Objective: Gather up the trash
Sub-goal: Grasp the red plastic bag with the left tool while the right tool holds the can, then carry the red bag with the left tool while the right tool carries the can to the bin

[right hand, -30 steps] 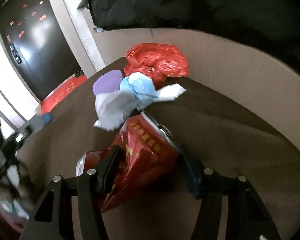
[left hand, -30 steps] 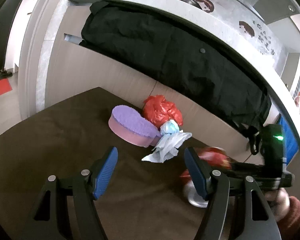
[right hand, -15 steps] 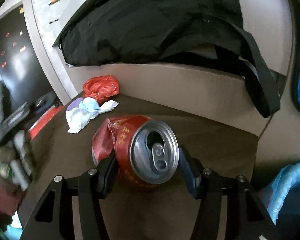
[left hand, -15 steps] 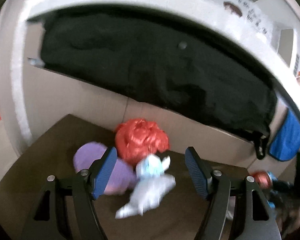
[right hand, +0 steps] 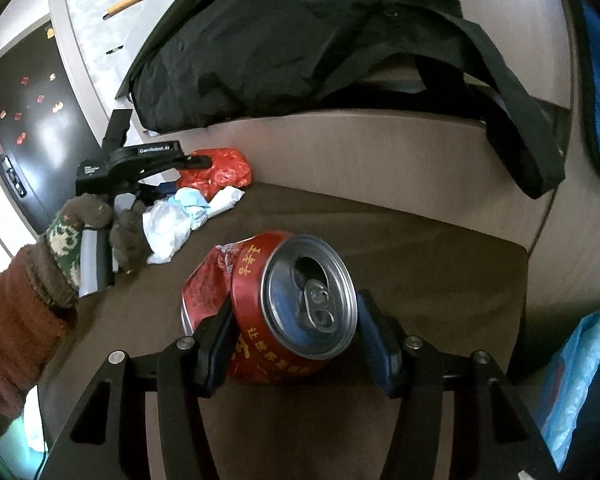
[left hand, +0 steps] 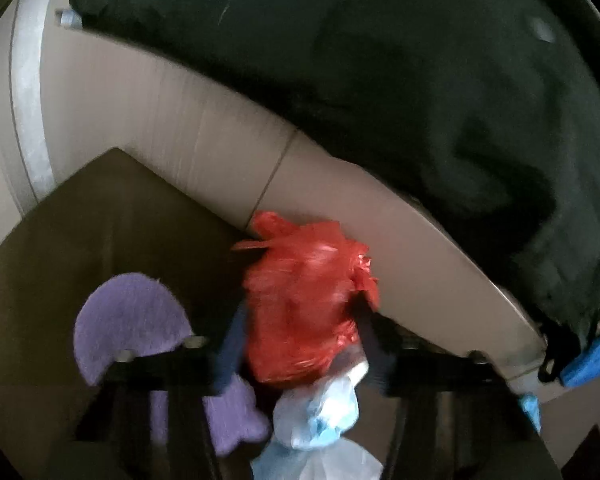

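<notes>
Left wrist view: the left tool (left hand: pixel 300 344) has just been closing its jaws, and the crumpled red plastic bag (left hand: pixel 304 300) sits between them; blur hides whether the pads already press it, though they look tight against its sides. The bag lies at the far edge of the brown surface (left hand: pixel 100 208), against the beige panel (left hand: pixel 172 128). Just left of it is a purple sponge (left hand: pixel 132 320), and just nearer than the bag a wad of white and blue tissue (left hand: pixel 320 412). A black garment (left hand: pixel 380 80) hangs above.

Right wrist view: the right tool (right hand: pixel 296 344) is clenched on a dented red can (right hand: pixel 284 312), pads on both sides. The can's long axis runs from far left to near right, its opened top with the pull tab facing the camera; nothing can be made out inside it. Far left, a gloved hand (right hand: pixel 96 224) holds the left tool at the bag. At the right edge is a blue plastic bag (right hand: pixel 580 380), its contents hidden.
</notes>
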`<control>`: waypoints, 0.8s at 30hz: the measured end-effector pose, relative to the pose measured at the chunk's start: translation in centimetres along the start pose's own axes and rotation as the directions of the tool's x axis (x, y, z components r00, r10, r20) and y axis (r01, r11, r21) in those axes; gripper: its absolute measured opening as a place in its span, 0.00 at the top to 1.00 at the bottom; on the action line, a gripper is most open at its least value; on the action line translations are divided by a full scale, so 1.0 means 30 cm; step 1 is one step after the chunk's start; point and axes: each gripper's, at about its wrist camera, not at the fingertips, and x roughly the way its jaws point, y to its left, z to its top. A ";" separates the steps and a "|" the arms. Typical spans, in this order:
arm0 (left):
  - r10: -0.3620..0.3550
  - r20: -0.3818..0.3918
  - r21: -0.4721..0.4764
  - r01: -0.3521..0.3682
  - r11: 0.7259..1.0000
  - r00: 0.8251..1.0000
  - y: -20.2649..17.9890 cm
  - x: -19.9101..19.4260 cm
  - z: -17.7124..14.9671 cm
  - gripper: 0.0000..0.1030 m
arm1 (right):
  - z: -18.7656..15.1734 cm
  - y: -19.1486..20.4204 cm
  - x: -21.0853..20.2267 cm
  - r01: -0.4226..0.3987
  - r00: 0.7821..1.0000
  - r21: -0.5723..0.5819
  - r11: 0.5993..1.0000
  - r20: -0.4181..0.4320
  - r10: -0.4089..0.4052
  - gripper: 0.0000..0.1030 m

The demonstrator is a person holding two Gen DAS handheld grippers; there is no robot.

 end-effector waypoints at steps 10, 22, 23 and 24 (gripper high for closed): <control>-0.087 0.177 0.165 0.058 0.985 0.980 -0.131 -0.428 -0.304 0.61 | -0.018 0.049 -0.115 -0.012 0.999 -0.029 0.999 0.051 0.013 0.48; -0.042 0.324 0.308 -0.063 0.949 0.945 -0.258 -0.732 -0.699 0.61 | -0.063 0.129 -0.292 0.065 0.993 -0.108 0.992 0.108 -0.054 0.48; -0.051 0.341 0.321 -0.065 0.945 0.939 -0.288 -0.751 -0.719 0.61 | -0.065 0.132 -0.319 0.072 0.991 -0.113 0.991 0.120 -0.058 0.49; -0.060 0.353 0.330 -0.064 0.942 0.934 -0.309 -0.769 -0.735 0.61 | -0.068 0.133 -0.337 0.078 0.990 -0.116 0.990 0.129 -0.062 0.49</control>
